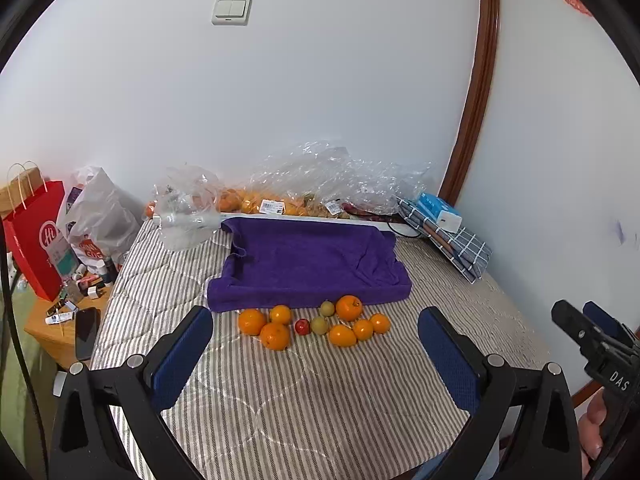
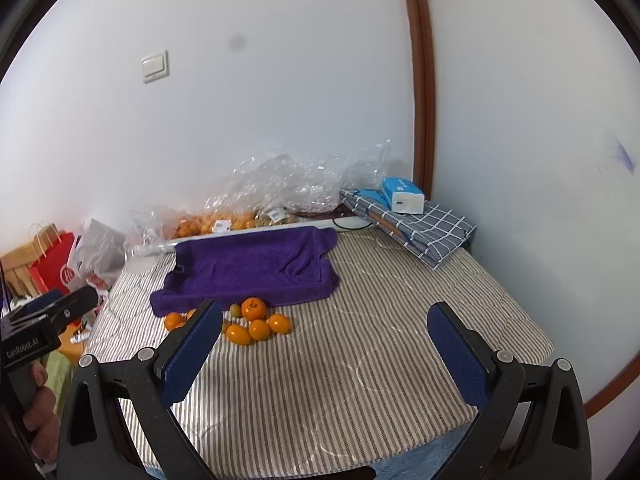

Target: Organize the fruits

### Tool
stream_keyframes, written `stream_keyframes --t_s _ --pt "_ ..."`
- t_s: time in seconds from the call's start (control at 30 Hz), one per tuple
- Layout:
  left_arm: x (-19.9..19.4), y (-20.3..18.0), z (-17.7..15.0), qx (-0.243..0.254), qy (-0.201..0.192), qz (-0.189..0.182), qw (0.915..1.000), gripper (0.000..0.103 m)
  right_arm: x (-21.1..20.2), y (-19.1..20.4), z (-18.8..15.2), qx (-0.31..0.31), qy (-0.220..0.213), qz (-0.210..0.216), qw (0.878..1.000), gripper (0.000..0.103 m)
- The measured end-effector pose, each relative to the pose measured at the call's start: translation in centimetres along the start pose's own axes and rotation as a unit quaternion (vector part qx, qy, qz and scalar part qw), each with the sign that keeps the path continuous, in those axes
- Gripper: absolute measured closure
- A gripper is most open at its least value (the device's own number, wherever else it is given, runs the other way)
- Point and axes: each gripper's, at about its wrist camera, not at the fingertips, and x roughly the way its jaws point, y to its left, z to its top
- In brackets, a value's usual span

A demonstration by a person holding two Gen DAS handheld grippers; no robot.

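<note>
Both grippers, left gripper [image 1: 315, 354] and right gripper [image 2: 325, 350], are hanging spread and empty; you are risking scattering the oranges [image 1: 274, 326], possibly touching.

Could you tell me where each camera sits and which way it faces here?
Left wrist: on the left gripper, facing the fruits before the purple towel; jaws open, right gripper at the edge.
Right wrist: on the right gripper, aimed right of the fruits; jaws open.
Shared: fruits, towel, striped bed.
</note>
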Motion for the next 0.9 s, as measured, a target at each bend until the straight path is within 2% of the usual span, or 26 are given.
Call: stream_keyframes --t_s 0.2,0.63,0.9 --pt "-0.6 -0.3 0.0 -0.002 -0.007 0.006 1.0 0.0 -0.1 -0.7 -0.1 0.004 -0.01 0.008 1.0 0.002" --pt "-1.5 -1.0 -0.1 0.002 -0.014 0.016 0.9998 0.0 -0.2 -1.2 -0.4 -0.006 0.0 0.006 1.0 0.002" --pt "0.3 -0.7 0.0 -0.011 -0.01 -0.024 0.9996 0.0 0.5 -1.2 -0.4 -0.005 0.004 0.004 1.0 0.002"
